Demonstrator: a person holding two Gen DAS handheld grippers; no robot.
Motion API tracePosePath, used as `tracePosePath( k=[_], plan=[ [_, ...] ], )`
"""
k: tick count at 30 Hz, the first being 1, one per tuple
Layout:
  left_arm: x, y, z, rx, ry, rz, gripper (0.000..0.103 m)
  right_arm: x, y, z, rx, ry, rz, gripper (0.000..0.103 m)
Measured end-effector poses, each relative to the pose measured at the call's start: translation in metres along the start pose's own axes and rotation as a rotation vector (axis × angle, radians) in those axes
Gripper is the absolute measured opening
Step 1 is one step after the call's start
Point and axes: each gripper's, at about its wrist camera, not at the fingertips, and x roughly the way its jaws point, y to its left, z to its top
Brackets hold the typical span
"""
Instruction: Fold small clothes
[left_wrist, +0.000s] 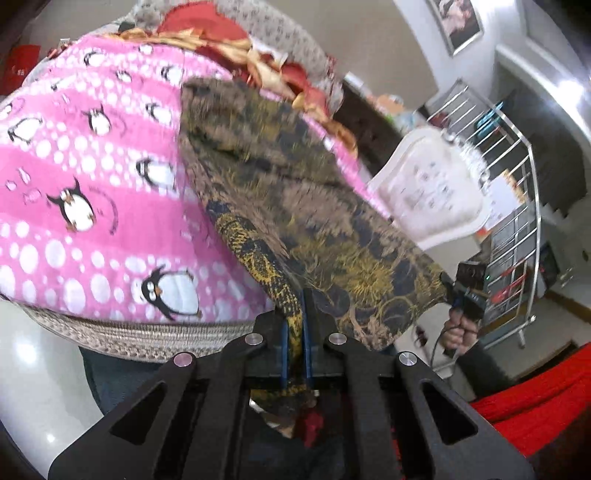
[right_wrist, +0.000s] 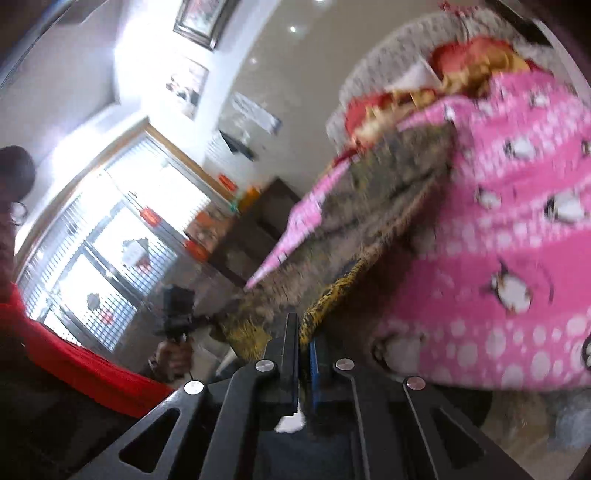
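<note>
Both hand-held grippers, left (left_wrist: 295, 332) and right (right_wrist: 303, 354), pinch the patterned garment (left_wrist: 295, 192).

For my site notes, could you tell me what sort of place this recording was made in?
Probably a home living or dining room: framed pictures on the wall, a white upholstered chair, a large blinded window, and a table under a pink penguin-print blanket.

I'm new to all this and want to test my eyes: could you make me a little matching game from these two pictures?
Things:
1. patterned garment
2. penguin blanket
3. white chair
4. framed picture

Descriptions:
A. hangs on the wall
B. pink with white dots
C. pinched by both tongs
D. stands in front of a metal rack

Pairs: 1-C, 2-B, 3-D, 4-A
</note>
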Motion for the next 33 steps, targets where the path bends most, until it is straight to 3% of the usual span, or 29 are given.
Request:
tracePosePath(
  k=[8, 11, 13, 16, 18, 19, 20, 23, 27, 31, 33],
  plan=[
    [-0.074, -0.015, 0.0, -0.008, -0.187, -0.122, 0.001, -0.043, 0.031, 0.007, -0.043, -0.073, 0.01, 0.0],
    [-0.076, -0.009, 0.002, -0.005, -0.184, -0.063, 0.001, -0.056, 0.036, 0.011, -0.058, -0.089, -0.028, 0.0],
    [-0.064, 0.005, 0.006, -0.033, -0.161, -0.039, 0.001, -0.06, 0.017, 0.013, 0.004, -0.156, -0.108, 0.0],
    [-0.029, 0.022, 0.012, -0.028, -0.088, 0.114, 0.006, -0.048, -0.003, 0.012, 0.038, -0.15, -0.26, 0.0],
    [-0.003, 0.032, 0.01, -0.019, -0.013, 0.215, 0.042, -0.03, -0.014, 0.009, 0.033, -0.085, -0.365, 0.003],
    [0.008, 0.034, 0.007, -0.001, 0.012, 0.251, 0.051, -0.016, -0.021, 0.006, 0.043, -0.028, -0.424, 0.009],
    [0.017, 0.036, 0.001, 0.022, 0.036, 0.258, 0.052, -0.005, -0.027, 0.002, 0.053, 0.02, -0.451, 0.015],
    [0.038, 0.043, -0.011, 0.046, 0.121, 0.293, 0.052, 0.018, -0.03, -0.011, 0.02, 0.102, -0.443, 0.024],
    [0.054, 0.053, -0.023, 0.013, 0.209, 0.238, 0.052, 0.02, -0.027, -0.017, 0.024, 0.092, -0.401, 0.034],
    [0.054, 0.067, -0.019, -0.065, 0.188, 0.152, 0.052, 0.011, -0.022, -0.016, 0.026, 0.049, -0.371, 0.035],
    [0.051, 0.069, -0.013, -0.071, 0.189, 0.166, 0.052, 0.005, -0.019, -0.016, 0.023, 0.035, -0.38, 0.035]
  ],
)
